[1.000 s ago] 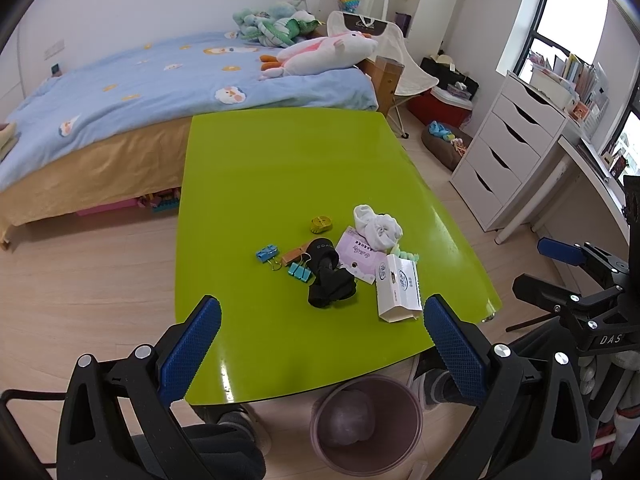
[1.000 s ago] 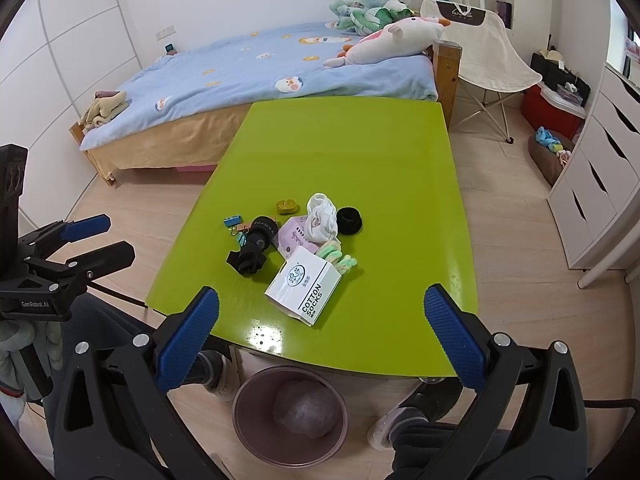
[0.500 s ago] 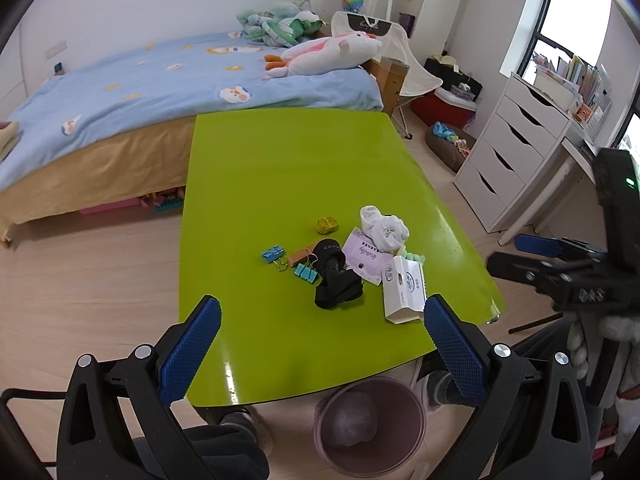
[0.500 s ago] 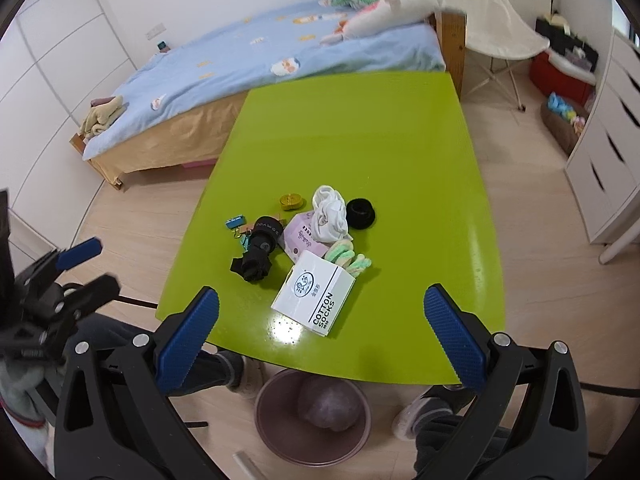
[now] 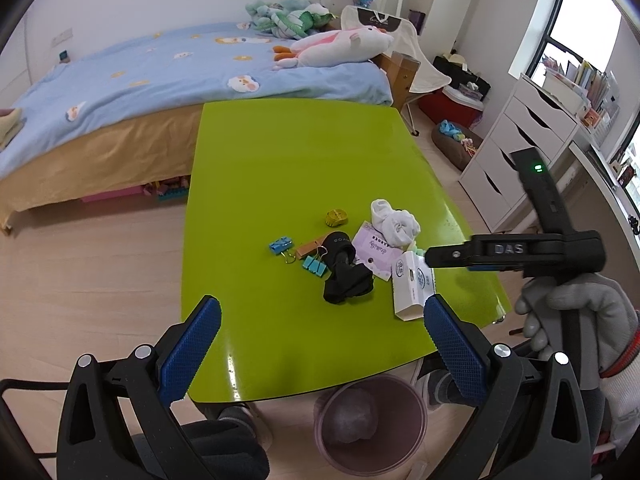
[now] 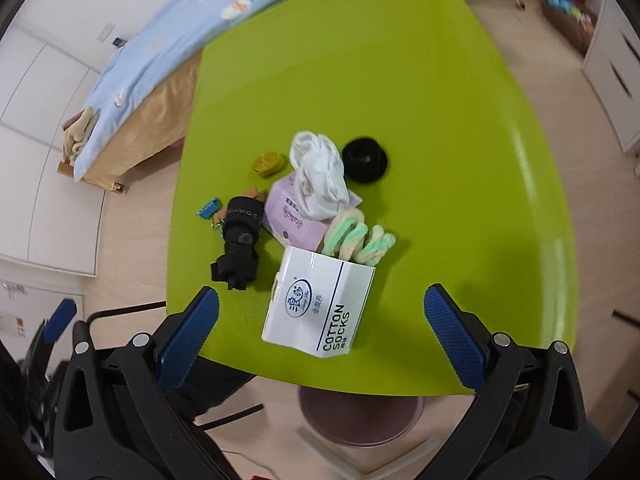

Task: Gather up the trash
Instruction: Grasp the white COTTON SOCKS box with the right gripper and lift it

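Both tools, left (image 5: pixel 320 344) and right (image 6: pixel 320 332), spread above one sock box (image 6: pixel 320 308), two blue clips (image 5: pixel 280 245).

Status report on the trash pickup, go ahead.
Both grippers, left and right, open, empty. Right above white sock box at near table edge. Bin below. Box top clear, socks touching far side.

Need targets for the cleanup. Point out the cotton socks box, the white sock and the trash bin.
cotton socks box (image 6: pixel 320 310): right wrist view, printed top face.
white sock (image 6: pixel 320 182): right wrist view, middle of the crumpled fabric.
trash bin (image 5: pixel 370 422): left wrist view, the liner inside, below the table edge.
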The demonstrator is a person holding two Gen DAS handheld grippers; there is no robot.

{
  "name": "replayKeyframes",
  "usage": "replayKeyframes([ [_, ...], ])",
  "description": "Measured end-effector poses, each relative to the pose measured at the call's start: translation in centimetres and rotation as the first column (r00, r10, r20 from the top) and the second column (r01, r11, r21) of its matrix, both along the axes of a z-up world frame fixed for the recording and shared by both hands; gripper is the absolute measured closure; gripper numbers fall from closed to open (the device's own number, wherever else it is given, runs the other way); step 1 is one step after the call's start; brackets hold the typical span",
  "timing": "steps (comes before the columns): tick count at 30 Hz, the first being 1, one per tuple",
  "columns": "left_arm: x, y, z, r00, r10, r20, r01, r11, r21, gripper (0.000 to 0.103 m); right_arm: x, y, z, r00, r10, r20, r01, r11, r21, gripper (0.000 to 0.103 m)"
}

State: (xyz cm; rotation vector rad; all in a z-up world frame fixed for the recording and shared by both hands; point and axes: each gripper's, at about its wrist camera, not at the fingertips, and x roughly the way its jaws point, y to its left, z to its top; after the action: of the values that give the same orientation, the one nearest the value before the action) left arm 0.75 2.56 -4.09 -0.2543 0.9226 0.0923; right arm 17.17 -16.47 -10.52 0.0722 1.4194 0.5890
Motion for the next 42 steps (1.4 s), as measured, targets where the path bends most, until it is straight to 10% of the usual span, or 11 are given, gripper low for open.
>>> replayKeyframes([
  [12, 0.3, 0.5, -0.7, 1.000, 0.008, -0.023, -0.008, 1.000, -0.019, 0.006, -0.1, 1.6, -3.0, 0.994, 0.026, -0.102, -0.024, 0.999, 0.023, 0.004],
  [23, 0.9, 0.7, -1.3, 0.999, 0.008, -0.033, -0.010, 0.999, -0.049, 0.006, -0.3, 1.8, -3.0, 0.994, 0.054, -0.091, -0.051, 0.998, 0.036, 0.052],
  [42, 5.1, -0.1, -3.8, 0.992, -0.018, -0.129, 0.005, 0.995, -0.101, 0.006, -2.0, -2.7, 2.1, 0.998, 0.045, 0.046, -0.048, 0.997, 0.057, 0.058],
])
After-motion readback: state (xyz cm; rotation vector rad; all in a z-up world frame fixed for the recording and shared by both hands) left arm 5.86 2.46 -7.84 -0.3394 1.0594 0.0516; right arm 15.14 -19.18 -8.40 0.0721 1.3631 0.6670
